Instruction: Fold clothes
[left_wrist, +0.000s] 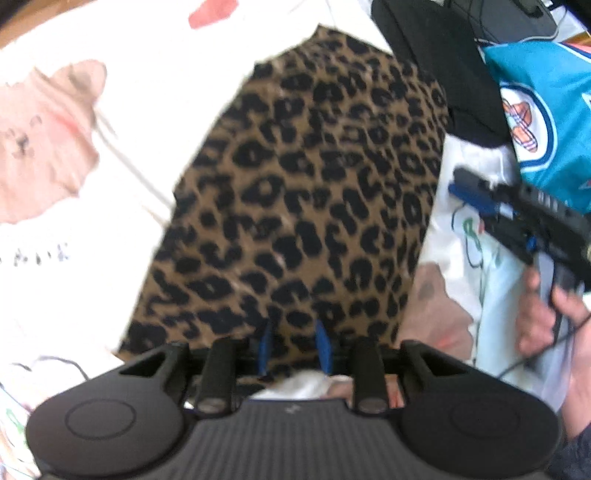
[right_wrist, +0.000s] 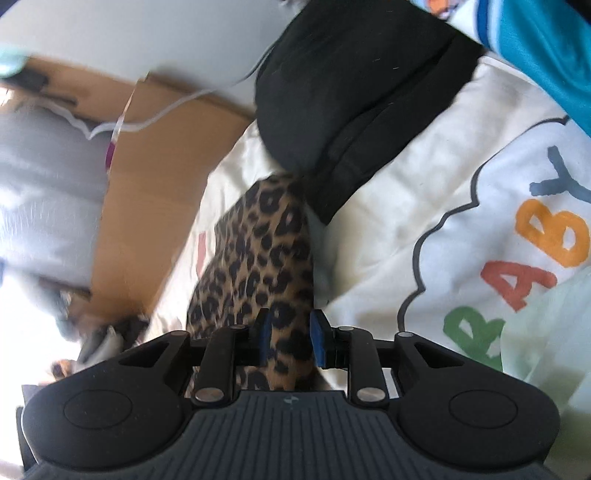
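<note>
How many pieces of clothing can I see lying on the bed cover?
3: leopard-print garment in the middle, black garment behind it, teal jersey at the right. Others may be hidden.

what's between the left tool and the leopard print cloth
Nothing visible. The left tool hangs open right over the near edge of the folded brown-and-black leopard print cloth, with no other garment between them.

The right tool (right_wrist: 290, 338) hangs over a leopard-print garment (right_wrist: 258, 258), its blue pads (right_wrist: 317, 341) apart with a strip of the spotted cloth showing between them. The garment lies on a white bedsheet (right_wrist: 388, 192) printed with coloured letters (right_wrist: 532, 258). A black garment (right_wrist: 354, 81) sits just beyond it, a teal cloth (right_wrist: 546, 40) at the far right, and a cardboard box (right_wrist: 155, 192) to the left.
</note>
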